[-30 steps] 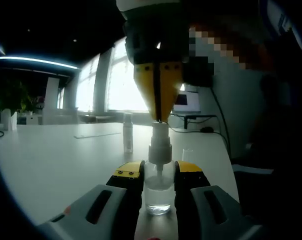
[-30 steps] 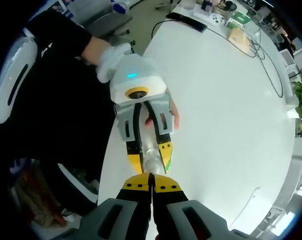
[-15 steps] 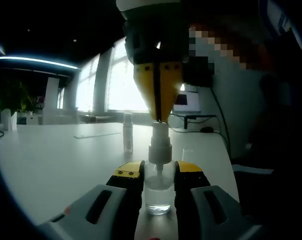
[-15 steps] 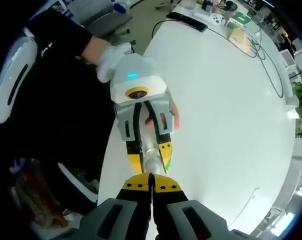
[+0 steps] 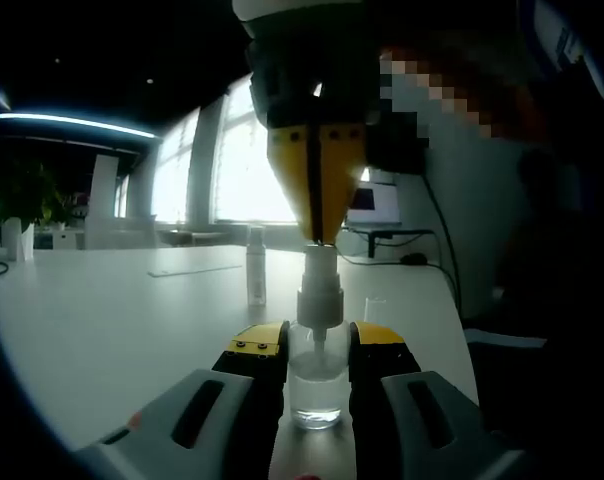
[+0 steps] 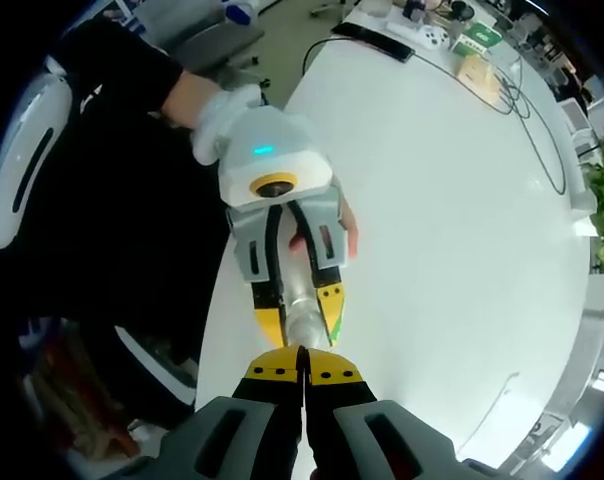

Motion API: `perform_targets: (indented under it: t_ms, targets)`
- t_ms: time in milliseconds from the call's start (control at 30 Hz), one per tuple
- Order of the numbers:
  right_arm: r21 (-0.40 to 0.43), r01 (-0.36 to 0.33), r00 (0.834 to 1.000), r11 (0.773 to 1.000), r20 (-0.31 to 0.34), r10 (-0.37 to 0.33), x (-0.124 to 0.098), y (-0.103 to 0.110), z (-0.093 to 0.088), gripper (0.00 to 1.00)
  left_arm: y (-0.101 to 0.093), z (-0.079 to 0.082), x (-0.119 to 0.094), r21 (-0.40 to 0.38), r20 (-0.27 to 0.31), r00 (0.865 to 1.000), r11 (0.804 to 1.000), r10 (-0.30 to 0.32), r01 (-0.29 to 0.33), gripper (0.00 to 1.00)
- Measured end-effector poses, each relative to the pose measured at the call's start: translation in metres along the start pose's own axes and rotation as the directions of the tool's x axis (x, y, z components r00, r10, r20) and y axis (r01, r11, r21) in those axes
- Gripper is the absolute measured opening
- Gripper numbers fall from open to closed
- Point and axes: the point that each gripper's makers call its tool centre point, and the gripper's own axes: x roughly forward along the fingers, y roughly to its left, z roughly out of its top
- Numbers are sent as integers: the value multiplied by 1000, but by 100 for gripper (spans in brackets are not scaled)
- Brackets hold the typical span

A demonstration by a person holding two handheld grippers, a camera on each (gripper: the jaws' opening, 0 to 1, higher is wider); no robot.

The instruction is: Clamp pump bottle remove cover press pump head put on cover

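The left gripper (image 5: 317, 365) is clamping the upright bottle (image 5: 317, 385) on the table (image 5: 112, 310) while the right gripper (image 5: 316, 235), jaws together, is apparently bearing down from twelve o'clock on the pump head (image 5: 320, 262), along the bottle's axis.

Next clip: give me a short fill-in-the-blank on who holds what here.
1. The left gripper is shut on the clear ____.
2. The right gripper comes down on the pump head with its jaws ____.
3. The bottle stands on a ____ table.

Missing words: bottle; shut; white
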Motion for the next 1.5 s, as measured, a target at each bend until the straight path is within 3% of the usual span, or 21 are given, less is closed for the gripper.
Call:
perform_targets:
  t_ms: [567,767,1200,1333,1400,1433,1500]
  targets:
    - [27,10,1000,1000,-10,-10,3,1,0,0,0,0,0,0,-1,1000,1000,1,-1,15]
    - [31,8,1000,999,26,-9,-1,0,-1,0,0,0,0,-1,0,1000,1000,2,-2,15]
    - [-2,18,999,1000,36,-18,-1,0,-1,0,-1,-1,0,-3,-2,1000,1000,2,-2,15]
    - [-9,0,997,1000,83,1,-3,4,3,0,0,-1,0,-2,-2,1000,1000,2,-2,15]
    - [-2,-31,991,1000,133,31,-3,9,9,11,0,-1,0,-3,-3,1000,1000,2,-2,15]
    - [4,-30,991,1000,128,30,-3,9,9,14,0,-1,0,-2,-3,1000,1000,2,-2,15]
    - [-19,-16,993,1000,113,18,1,8,6,12,0,-1,1,-3,-3,1000,1000,2,-2,15]
